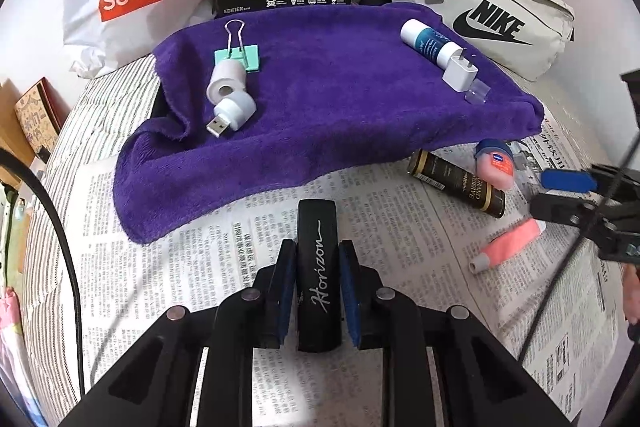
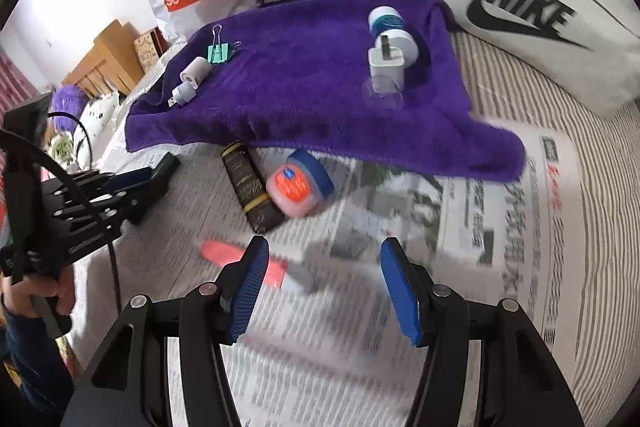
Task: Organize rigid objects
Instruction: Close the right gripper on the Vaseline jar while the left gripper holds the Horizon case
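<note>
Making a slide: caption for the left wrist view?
Left gripper clamps a black Horizon case over newspaper, purple towel ahead.

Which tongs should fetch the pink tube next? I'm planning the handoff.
Right. The right tongs are open and empty just above the pink tube, while the left tongs are shut on the black Horizon case.

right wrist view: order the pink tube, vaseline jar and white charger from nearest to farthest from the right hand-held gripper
1. pink tube, on the newspaper beside the right hand-held gripper, left.
2. vaseline jar, farther out on the newspaper.
3. white charger, up on the purple towel.
</note>
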A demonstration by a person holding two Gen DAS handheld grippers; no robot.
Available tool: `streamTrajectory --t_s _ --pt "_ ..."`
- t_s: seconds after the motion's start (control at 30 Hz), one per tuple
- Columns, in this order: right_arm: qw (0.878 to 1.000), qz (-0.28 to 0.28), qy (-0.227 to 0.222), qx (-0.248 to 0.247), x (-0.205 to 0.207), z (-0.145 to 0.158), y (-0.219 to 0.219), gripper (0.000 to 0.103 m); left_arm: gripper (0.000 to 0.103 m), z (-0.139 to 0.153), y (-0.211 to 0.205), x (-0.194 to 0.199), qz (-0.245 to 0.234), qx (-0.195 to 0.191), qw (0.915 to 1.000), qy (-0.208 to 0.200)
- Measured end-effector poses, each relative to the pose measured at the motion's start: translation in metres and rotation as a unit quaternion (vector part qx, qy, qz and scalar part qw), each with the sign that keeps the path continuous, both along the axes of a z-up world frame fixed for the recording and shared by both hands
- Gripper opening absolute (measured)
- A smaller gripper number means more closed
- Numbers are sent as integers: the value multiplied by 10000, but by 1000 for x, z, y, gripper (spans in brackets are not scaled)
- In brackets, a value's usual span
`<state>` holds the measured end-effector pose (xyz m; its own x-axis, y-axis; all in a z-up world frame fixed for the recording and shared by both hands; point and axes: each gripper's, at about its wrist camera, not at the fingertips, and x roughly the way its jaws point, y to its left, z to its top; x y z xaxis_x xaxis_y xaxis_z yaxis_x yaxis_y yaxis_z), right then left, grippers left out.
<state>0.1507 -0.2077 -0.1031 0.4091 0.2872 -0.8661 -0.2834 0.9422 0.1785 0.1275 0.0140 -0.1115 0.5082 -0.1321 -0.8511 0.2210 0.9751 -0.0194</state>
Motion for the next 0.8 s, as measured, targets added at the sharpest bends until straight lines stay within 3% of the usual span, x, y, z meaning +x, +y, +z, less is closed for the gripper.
streamTrajectory --t_s 0.17,0.57,0.67,0.7,0.8 --pt "9988 257 -132 -393 17 -6 14 58 21 0 -1 -1 -74 97 9999 24" --pt "9946 738 -341 -649 38 -9 32 58 21 -1 1 -1 -133 30 9999 23" --pt "9931 781 -501 -716 36 -9 38 47 21 0 2 -1 -129 17 9999 23" --pt "9929 813 -531 -693 35 -9 39 36 21 0 2 -1 -128 20 9999 22" --pt "9941 760 -482 -611 30 -8 36 36 21 0 3 -1 -110 -35 9999 27"
